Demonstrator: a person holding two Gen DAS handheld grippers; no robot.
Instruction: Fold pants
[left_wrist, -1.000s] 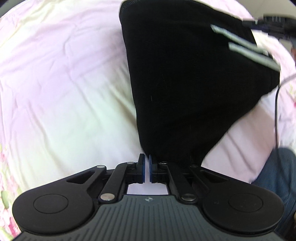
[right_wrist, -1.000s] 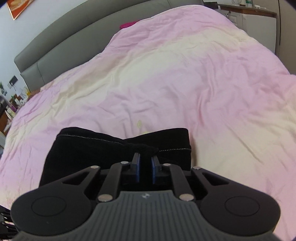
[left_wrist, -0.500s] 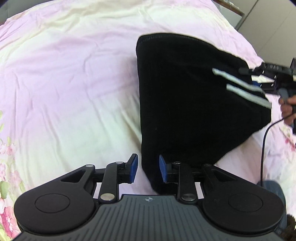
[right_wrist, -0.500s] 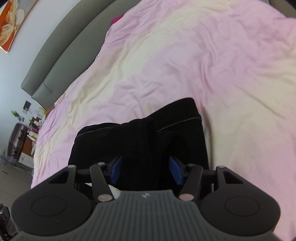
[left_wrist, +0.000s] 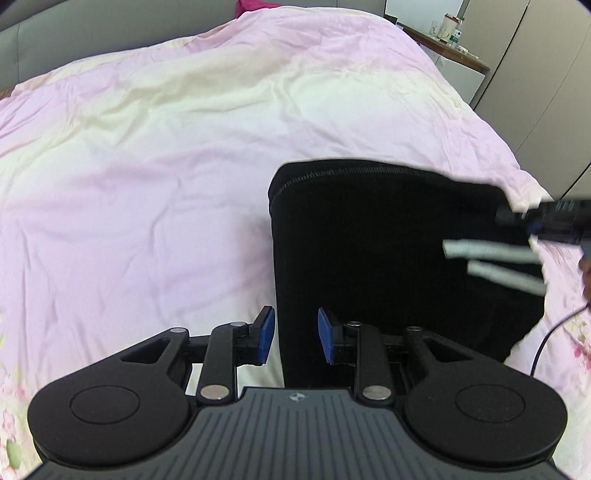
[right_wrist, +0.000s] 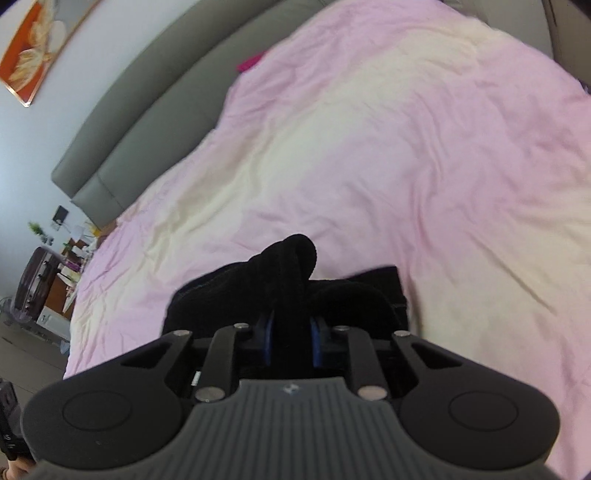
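The black pants (left_wrist: 388, 251) lie folded on the pink bed (left_wrist: 147, 166); I judge the fold is laid and I'm letting go. My left tongs (left_wrist: 291, 334) are spread, straddling the near edge. My right tongs (right_wrist: 290, 338) have narrowed since half a second ago and seem to pinch a bunched ridge. Next: free that ridge and smooth it flat.

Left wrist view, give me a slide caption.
Open left hand-held gripper straddles the edge of folded black pants on a pink bedsheet.
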